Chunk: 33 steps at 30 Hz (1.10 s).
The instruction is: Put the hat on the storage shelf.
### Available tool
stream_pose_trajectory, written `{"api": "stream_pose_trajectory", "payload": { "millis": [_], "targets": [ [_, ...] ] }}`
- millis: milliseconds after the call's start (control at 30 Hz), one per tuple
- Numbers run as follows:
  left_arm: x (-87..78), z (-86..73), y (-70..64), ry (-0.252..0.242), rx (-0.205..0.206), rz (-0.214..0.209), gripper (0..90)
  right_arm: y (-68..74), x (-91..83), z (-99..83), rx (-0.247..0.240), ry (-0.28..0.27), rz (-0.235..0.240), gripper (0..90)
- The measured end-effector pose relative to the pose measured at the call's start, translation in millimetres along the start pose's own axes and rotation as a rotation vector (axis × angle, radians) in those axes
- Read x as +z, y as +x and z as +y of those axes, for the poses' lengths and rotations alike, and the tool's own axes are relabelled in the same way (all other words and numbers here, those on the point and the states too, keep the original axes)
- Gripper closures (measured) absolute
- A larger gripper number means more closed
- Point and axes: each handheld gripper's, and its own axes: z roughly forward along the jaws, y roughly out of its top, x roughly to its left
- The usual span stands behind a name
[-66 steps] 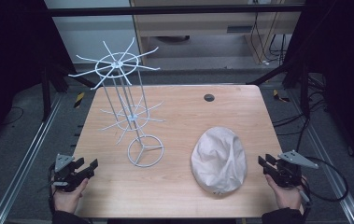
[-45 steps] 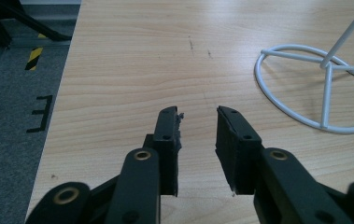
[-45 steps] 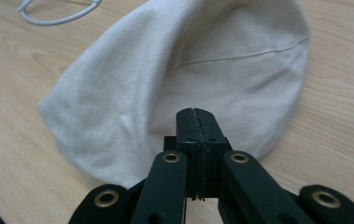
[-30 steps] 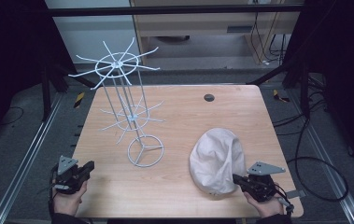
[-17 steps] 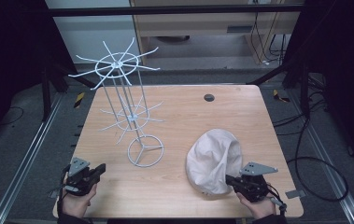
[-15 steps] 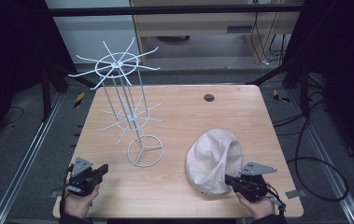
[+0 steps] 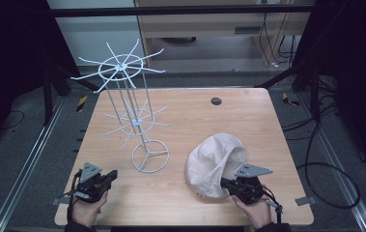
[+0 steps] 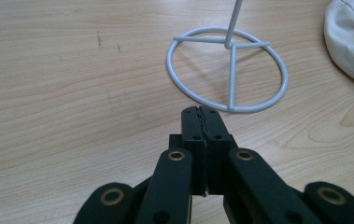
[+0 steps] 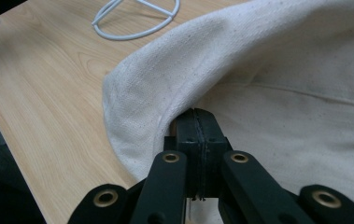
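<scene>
The white cloth cap (image 7: 215,164) lies on the table's (image 7: 248,116) near right part, its near edge lifted beside the right gripper (image 9: 197,119), whose jaws are pressed together; whether fabric is caught I cannot tell. A thin bite could slip. The left gripper (image 8: 201,116) is clenched empty near the wire rack (image 7: 137,121), which a snagged cap might tip

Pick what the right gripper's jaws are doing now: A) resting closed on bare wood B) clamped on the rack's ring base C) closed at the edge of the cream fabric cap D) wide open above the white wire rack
C: in the right gripper view the right gripper has its jaws together, tips tucked under the folded edge of the cream fabric cap.
</scene>
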Motion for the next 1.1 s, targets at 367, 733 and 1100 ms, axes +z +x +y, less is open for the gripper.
{"api": "stream_pose_trajectory", "payload": {
  "millis": [367,733,1100],
  "targets": [
    [1.4,0.7,-5.3,-0.002,-0.005,-0.03,90.0,1.9,12.2,7.4,0.004,-0.01,-0.009,89.9],
    [4.2,7.0,-42.6,-0.021,0.08,-0.109,90.0,-25.0,-21.9,1.0,0.042,-0.086,-0.133,86.7],
    [25.6,27.3,-97.0,-0.013,0.165,-0.183,90.0,-64.9,-44.8,14.4,0.104,-0.188,-0.239,90.0]
  ]
}}
